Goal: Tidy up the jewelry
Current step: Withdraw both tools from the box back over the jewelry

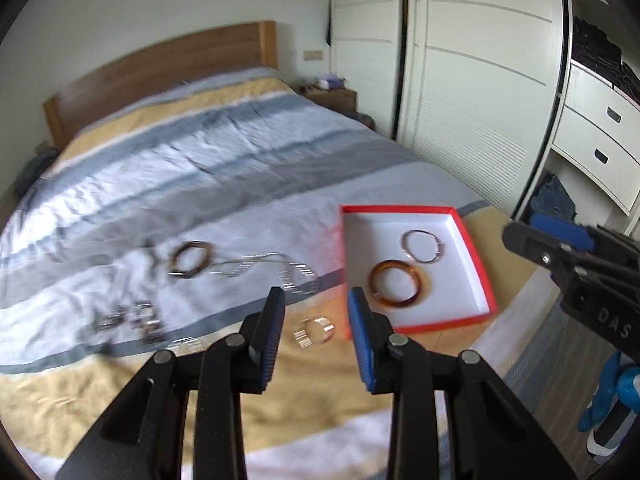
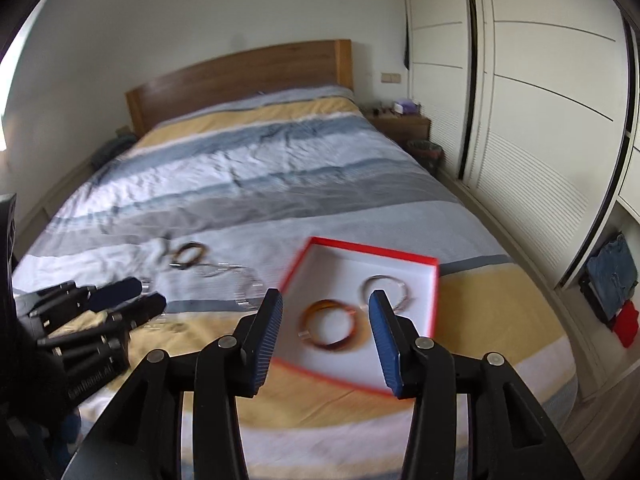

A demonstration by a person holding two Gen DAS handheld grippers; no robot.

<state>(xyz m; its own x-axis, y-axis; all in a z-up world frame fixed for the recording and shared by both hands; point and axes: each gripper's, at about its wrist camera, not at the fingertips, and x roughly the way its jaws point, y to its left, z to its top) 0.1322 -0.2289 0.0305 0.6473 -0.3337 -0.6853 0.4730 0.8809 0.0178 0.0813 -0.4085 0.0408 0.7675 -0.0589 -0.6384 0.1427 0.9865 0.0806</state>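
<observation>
Two bangles already lie inside the red box at centre right of the left wrist view: an amber bangle nearest the camera and a thin silver hoop behind it, the two touching or nearly so. Several pieces are left on the striped bed: a small clear ring at lower centre, a dark bangle left of centre, a silvery chain trailing from it toward the box, and a blurred cluster at lower left that cannot be identified.

The left tool hangs above the clear ring with its jaws spread and nothing between them. The right tool is also spread and empty, over the near half of the box.

Likely the clear ring is next. It lies flat on soft bedding, so the pads may pinch fabric with it or push it into a fold. A careless sweep could snag the chain, and a nudge from the right tool could shift the light box.
</observation>
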